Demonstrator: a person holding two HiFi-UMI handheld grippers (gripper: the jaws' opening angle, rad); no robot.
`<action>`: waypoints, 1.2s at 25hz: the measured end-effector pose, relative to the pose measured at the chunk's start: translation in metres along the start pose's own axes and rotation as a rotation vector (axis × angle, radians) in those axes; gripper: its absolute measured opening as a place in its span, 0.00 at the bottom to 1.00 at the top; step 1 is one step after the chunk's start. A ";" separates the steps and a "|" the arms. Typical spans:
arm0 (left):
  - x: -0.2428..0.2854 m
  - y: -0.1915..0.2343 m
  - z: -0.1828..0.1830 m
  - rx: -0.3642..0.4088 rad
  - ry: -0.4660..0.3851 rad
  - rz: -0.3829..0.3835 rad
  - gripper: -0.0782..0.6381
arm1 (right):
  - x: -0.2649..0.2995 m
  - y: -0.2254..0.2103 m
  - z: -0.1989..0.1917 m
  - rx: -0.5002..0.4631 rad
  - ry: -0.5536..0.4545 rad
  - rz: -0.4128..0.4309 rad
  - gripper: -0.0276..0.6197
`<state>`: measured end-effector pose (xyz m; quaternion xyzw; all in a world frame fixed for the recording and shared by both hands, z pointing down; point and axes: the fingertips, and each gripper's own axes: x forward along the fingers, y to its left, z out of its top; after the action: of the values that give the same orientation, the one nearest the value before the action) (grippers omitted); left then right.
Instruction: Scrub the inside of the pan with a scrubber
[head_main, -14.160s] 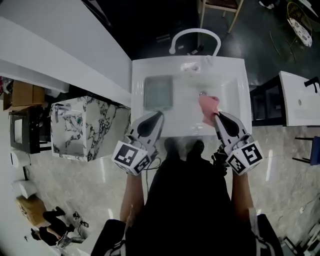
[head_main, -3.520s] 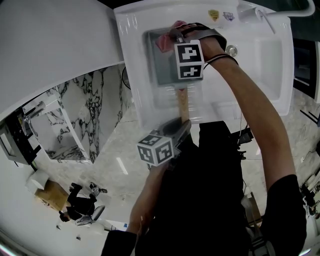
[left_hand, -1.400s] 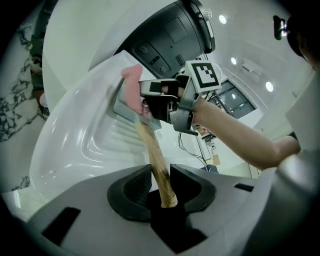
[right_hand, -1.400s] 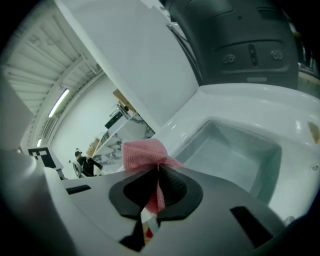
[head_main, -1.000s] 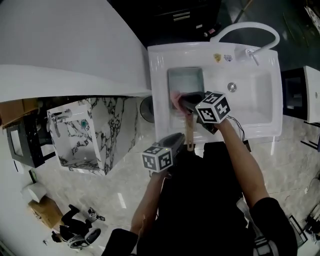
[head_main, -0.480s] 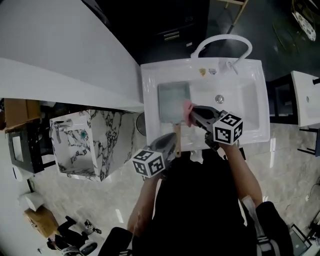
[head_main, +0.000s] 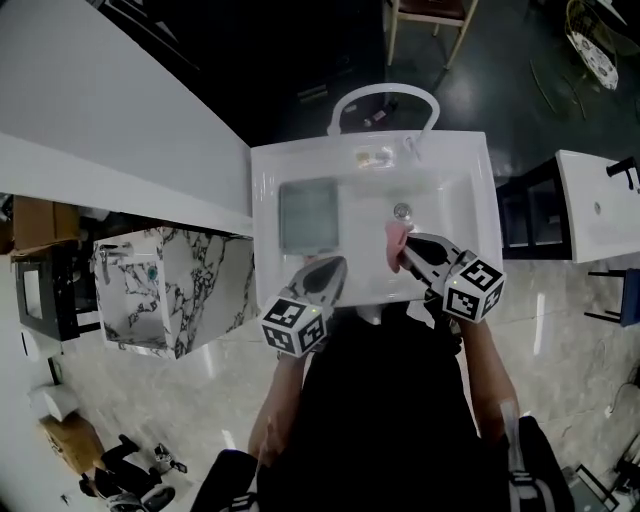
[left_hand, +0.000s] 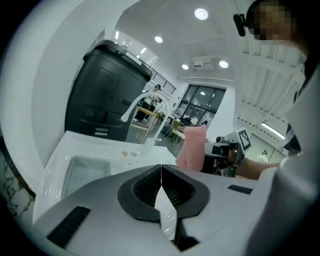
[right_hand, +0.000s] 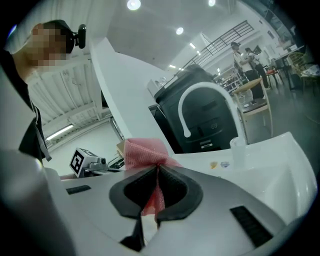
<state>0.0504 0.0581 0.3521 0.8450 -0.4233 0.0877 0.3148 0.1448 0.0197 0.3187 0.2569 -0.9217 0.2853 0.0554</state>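
A white sink (head_main: 470, 160) is standing on pale marble floor, with dark floor beyond its far edge. The pan (head_main: 308, 215) is lying flat in the sink's left half, its long axis seemingly running far to near. The left gripper's (head_main: 336, 265) jaws have just closed and are gripping nothing. The right gripper's (head_main: 410, 247) jaws are pinching the pink scrubber (head_main: 394, 243) beside the drain (head_main: 402, 211).

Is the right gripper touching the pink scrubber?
Touching. In the right gripper view, the right gripper has its jaws shut on the pink scrubber.

left tongs (head_main: 336, 264) just closed, empty, right tongs (head_main: 410, 242) pinched tight, both arms reaching forward
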 end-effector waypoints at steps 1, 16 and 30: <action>0.003 -0.010 0.004 0.022 -0.013 -0.004 0.16 | -0.013 -0.005 0.003 -0.007 -0.008 -0.010 0.09; 0.012 -0.098 0.087 0.129 -0.264 0.038 0.16 | -0.157 -0.043 0.123 -0.179 -0.255 -0.047 0.09; -0.012 -0.144 0.149 0.263 -0.405 0.051 0.16 | -0.168 0.000 0.153 -0.361 -0.323 -0.057 0.09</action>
<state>0.1362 0.0398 0.1635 0.8682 -0.4838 -0.0213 0.1082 0.2967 0.0088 0.1498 0.3109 -0.9471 0.0694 -0.0397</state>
